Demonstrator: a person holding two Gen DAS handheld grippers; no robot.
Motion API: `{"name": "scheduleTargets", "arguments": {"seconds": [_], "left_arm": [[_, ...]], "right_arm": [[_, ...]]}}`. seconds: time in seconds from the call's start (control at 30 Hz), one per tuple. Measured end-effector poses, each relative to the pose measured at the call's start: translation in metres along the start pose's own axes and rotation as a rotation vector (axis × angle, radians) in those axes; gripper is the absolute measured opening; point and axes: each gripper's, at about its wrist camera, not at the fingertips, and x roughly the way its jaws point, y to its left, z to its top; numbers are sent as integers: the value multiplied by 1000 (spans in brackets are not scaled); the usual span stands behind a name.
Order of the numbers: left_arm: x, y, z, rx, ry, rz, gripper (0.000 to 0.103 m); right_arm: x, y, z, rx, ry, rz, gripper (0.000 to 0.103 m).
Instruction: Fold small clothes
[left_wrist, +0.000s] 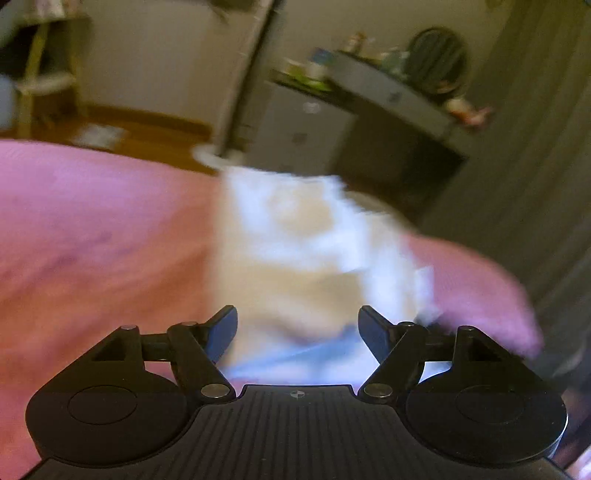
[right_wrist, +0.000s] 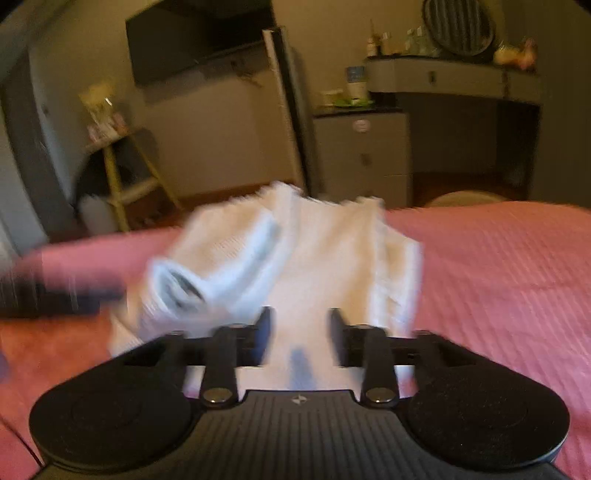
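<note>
A small white knit garment (left_wrist: 306, 254) lies on the pink bedspread (left_wrist: 92, 236), blurred by motion. My left gripper (left_wrist: 297, 332) is open, its fingers spread above the garment's near edge. In the right wrist view the same white garment (right_wrist: 325, 254) shows bunched, with a rolled sleeve or cuff (right_wrist: 192, 284) at its left. My right gripper (right_wrist: 300, 338) is open, its fingers apart over the garment's near part, holding nothing that I can see. A dark blurred shape, probably the left gripper (right_wrist: 55, 295), is at the left edge.
The pink bedspread (right_wrist: 498, 280) ends at the far edge, with wood floor beyond. A grey drawer unit (right_wrist: 364, 155), a dressing table (right_wrist: 450, 79) with a round mirror, a yellow ladder shelf (right_wrist: 125, 173) and a wall TV (right_wrist: 195, 40) stand behind.
</note>
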Motion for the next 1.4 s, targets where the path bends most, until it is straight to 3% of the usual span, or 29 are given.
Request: {"name": "scheduleTargets", "arguments": {"seconds": [0.07,0.13,0.27,0.47,0.53,0.6,0.63,0.7,1.0,1.2,1.4], "left_arm": [[-1,13,-16,18,-29,121,78],[6,27,-26,-11,-11,157,77],[13,47,-31,-87,4,91,76],[20,32,-36,7,-31,61,78],[32,32,-39,16,-18,86,77],[37,30,-41,11,-32,96,76],[37,28,-41,12,-40,102,76],[37,23,-44,25,-54,117,76],[25,20,-42,-16,-101,118,77],[24,13,-44,-9,-91,81,78],[28,4,-47,20,-80,70,78]], "right_arm": [[15,-5,13,79,26,92,58],[37,-11,26,151,75,150,58],[79,-25,43,276,152,179,60],[128,-40,47,476,228,312,61],[139,-37,45,516,256,355,61],[149,-29,47,477,274,328,54],[151,-24,49,444,270,311,35],[149,-8,56,347,255,269,17],[69,41,85,-75,-19,123,14],[38,11,84,-122,-98,35,14],[41,-29,64,-72,-51,-47,14]]}}
